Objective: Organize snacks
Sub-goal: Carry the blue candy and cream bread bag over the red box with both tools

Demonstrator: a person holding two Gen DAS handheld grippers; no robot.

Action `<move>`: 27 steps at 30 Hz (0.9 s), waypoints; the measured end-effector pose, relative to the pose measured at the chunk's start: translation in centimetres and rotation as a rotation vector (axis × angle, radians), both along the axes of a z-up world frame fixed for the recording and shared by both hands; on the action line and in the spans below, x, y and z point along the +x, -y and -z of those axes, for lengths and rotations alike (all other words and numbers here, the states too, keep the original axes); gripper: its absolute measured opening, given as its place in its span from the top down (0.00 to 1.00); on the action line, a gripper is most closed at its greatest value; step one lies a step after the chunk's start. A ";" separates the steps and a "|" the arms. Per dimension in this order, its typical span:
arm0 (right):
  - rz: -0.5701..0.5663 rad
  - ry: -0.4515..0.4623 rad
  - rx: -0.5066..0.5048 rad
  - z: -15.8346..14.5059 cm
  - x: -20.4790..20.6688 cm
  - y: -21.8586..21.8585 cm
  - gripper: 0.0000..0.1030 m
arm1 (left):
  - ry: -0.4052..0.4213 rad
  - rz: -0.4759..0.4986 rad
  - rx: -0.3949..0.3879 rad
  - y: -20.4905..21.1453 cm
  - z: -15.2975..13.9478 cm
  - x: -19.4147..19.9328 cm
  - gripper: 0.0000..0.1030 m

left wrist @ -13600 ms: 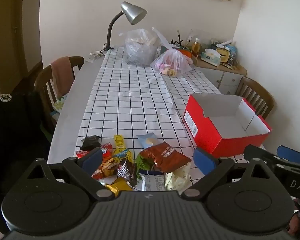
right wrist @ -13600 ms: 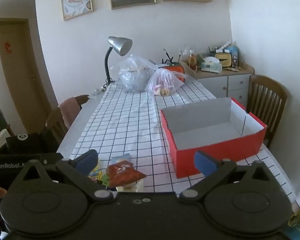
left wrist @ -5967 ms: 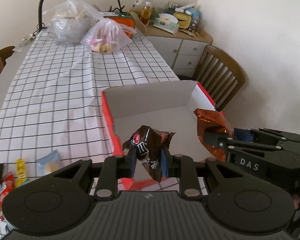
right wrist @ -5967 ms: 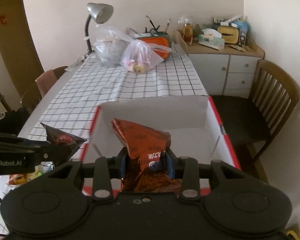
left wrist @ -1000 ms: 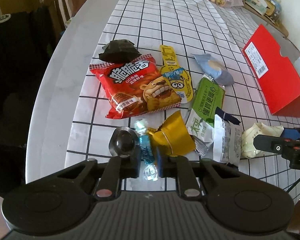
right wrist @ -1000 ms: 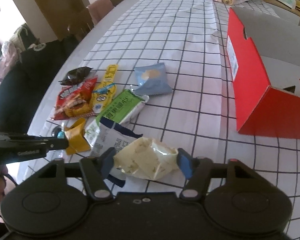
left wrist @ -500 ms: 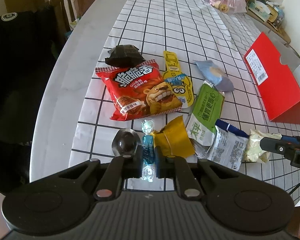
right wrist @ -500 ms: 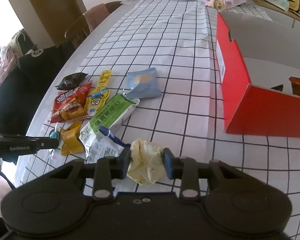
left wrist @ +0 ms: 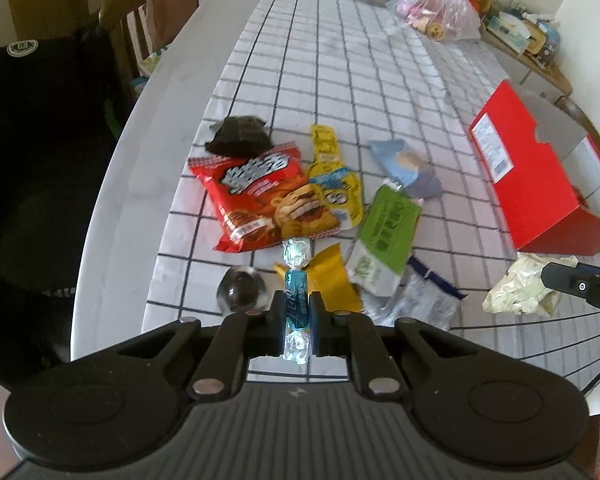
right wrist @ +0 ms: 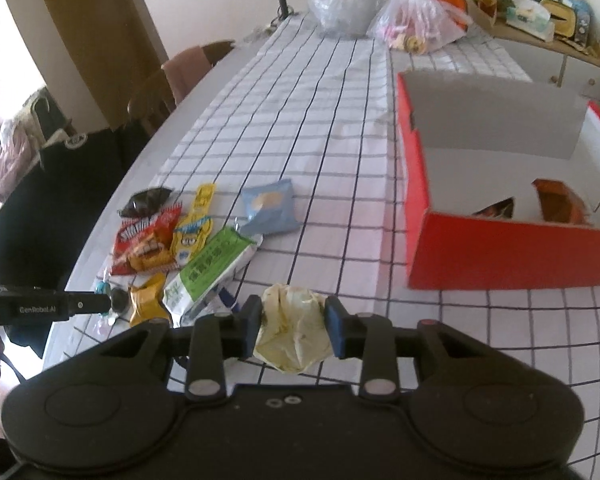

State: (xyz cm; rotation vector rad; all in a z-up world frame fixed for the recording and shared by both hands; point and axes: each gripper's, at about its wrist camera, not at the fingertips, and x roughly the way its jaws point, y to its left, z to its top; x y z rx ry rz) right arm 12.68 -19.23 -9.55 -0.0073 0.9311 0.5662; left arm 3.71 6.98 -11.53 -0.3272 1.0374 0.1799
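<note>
Now blue candy (left wrist: 296, 308) pinched in left claw (left wrist: 296, 312), pale packet (right wrist: 292, 332) in right claw (right wrist: 293, 330)

Grid-cloth table (right wrist: 332, 128) with loose snack packets (left wrist: 260, 196), red box (right wrist: 500, 252), plastic bags (right wrist: 416, 24).

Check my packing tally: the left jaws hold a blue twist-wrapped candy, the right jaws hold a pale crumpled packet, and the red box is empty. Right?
Not quite. The red box already holds two snack packets, as the right wrist view shows. The blue candy and pale crumpled packet are held as you say.
</note>
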 end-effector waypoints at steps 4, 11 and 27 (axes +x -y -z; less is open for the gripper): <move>0.023 0.025 0.027 -1.5 0.0 1.5 0.68 | 0.032 0.022 -0.005 1.0 -1.6 0.4 0.89; 0.069 0.075 0.065 -3.9 0.9 4.6 0.68 | 0.077 0.080 -0.004 4.0 -4.4 2.1 0.89; 0.171 0.172 0.111 -7.3 5.7 13.1 0.68 | 0.171 0.264 0.016 15.2 -9.4 9.7 0.89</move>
